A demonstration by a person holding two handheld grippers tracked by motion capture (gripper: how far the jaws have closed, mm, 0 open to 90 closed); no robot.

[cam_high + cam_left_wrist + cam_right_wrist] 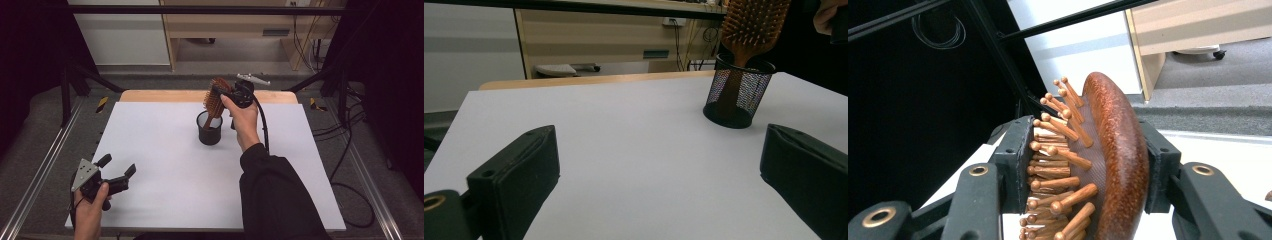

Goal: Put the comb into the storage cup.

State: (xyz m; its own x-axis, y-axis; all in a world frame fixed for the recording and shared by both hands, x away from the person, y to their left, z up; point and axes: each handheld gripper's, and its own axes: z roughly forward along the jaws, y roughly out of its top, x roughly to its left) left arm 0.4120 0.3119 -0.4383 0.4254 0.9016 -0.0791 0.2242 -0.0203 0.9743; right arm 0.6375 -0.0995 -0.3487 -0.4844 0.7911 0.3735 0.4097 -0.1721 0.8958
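A wooden hairbrush (216, 97) stands handle-down in a black mesh cup (209, 129) near the middle back of the white table. My right gripper (220, 91) is shut on the brush head, one jaw on the bristles, one on the wooden back (1120, 160). From the left gripper view the brush (751, 30) rises out of the cup (736, 95) at the far right. My left gripper (118, 170) is held open near the table's front left corner, nothing between its jaws.
The white table top (165, 165) spreads between the cup and the left gripper. A wooden strip (150, 95) edges the table's far side. Cables (345, 150) trail on the floor at the right. A wooden cabinet (225, 30) stands behind.
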